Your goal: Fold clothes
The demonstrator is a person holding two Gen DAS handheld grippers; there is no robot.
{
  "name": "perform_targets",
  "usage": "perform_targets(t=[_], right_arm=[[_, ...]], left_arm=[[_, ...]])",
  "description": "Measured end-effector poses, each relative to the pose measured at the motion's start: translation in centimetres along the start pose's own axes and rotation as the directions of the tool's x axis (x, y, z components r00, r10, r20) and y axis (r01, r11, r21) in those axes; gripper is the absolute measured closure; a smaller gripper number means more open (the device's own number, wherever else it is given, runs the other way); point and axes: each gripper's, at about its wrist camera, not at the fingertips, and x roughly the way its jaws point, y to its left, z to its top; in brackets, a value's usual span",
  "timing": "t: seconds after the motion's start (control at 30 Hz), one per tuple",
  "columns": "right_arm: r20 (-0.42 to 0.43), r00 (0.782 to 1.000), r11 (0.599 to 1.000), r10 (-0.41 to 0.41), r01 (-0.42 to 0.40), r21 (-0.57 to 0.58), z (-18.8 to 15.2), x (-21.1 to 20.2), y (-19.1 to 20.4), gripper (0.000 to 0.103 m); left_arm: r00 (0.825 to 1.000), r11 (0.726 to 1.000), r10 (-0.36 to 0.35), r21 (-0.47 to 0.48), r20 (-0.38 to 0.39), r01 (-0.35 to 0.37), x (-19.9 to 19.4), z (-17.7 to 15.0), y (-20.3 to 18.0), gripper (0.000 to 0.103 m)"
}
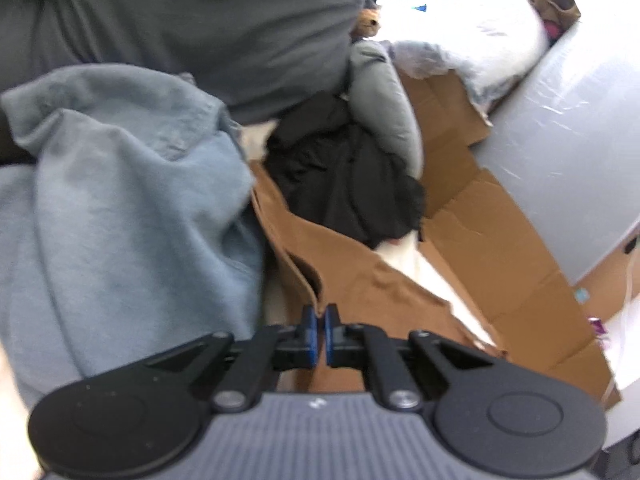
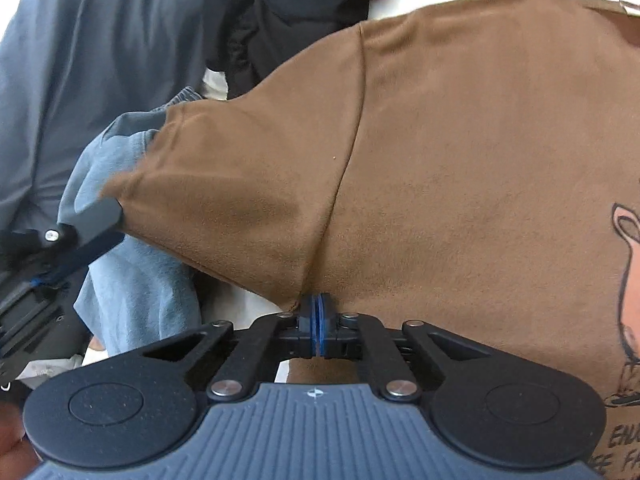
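A brown t-shirt [image 2: 460,128] with a printed graphic at its right edge fills the right wrist view. My right gripper [image 2: 318,314] is shut on it where the sleeve seam meets the body. The sleeve runs left to my left gripper [image 2: 114,210], which pinches the sleeve's end. In the left wrist view, my left gripper [image 1: 319,320] is shut on an edge of the same brown t-shirt [image 1: 360,276], which stretches away from it toward the upper left.
A light blue sweatshirt [image 1: 120,200] lies bunched at the left. A black garment [image 1: 344,184] and a grey garment [image 1: 200,28] lie beyond. A flattened cardboard box [image 1: 500,248] and a pale plastic bin [image 1: 568,152] stand to the right. White bedding [image 1: 472,8] is behind.
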Motion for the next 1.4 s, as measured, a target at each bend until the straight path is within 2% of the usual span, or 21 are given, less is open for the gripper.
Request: perform_targets(t=[0.13, 0.23, 0.37, 0.53, 0.77, 0.97, 1.17, 1.2, 1.27, 1.33, 1.4], right_arm=[[-0.018, 1.000, 1.000, 0.000, -0.001, -0.023, 0.2, 0.5, 0.1, 0.102], [-0.019, 0.998, 0.997, 0.064, -0.063, 0.041, 0.6, 1.1, -1.5, 0.098], [-0.023, 0.991, 0.986, 0.134, -0.131, 0.106, 0.6, 0.9, -3.2, 0.097], [0.000, 0.992, 0.986, 0.123, -0.122, 0.114, 0.0, -0.6, -2.8, 0.100], [-0.004, 0.994, 0.986, 0.108, -0.107, 0.126, -0.5, 0.3, -2.1, 0.100], [-0.002, 0.993, 0.984, 0.122, -0.121, 0.128, -0.5, 0.3, -2.4, 0.100], [0.075, 0.993, 0.978, 0.089, -0.101, 0.183, -1.0, -2.6, -3.7, 0.099], [0.081, 0.994, 0.977, 0.078, -0.093, 0.190, -1.2, -3.2, -4.0, 0.097], [0.093, 0.994, 0.978, 0.051, -0.068, 0.199, -1.5, -4.3, -4.5, 0.074], [0.117, 0.993, 0.975, 0.024, -0.049, 0.216, -2.0, -5.8, -5.2, 0.065], [0.150, 0.989, 0.967, -0.008, -0.031, 0.251, -2.2, -6.9, -6.2, 0.065]], left_arm=[[0.998, 0.999, -0.055, -0.004, -0.021, 0.054, 0.2, -0.5, -0.9, 0.100], [0.996, 0.997, -0.078, 0.009, -0.038, 0.078, 0.6, -1.0, -1.4, 0.100], [0.993, 0.994, -0.099, 0.034, -0.059, 0.101, 0.7, -1.5, -1.8, 0.099], [0.993, 0.993, -0.106, 0.039, -0.057, 0.108, 0.6, -1.4, -1.9, 0.099], [0.993, 0.994, -0.097, 0.038, -0.064, 0.100, 0.3, -1.5, -1.7, 0.099], [0.988, 0.991, -0.119, 0.053, -0.095, 0.125, 0.5, -2.4, -2.0, 0.099], [0.984, 0.986, -0.133, 0.083, -0.119, 0.143, 0.9, -3.4, -2.5, 0.099], [0.983, 0.985, -0.135, 0.087, -0.126, 0.147, 1.0, -3.6, -2.6, 0.099], [0.980, 0.983, -0.139, 0.101, -0.142, 0.154, 1.2, -4.0, -2.8, 0.099], [0.977, 0.979, -0.141, 0.122, -0.160, 0.161, 1.4, -4.6, -3.1, 0.099], [0.973, 0.975, -0.144, 0.144, -0.182, 0.171, 1.8, -5.3, -3.3, 0.099]])
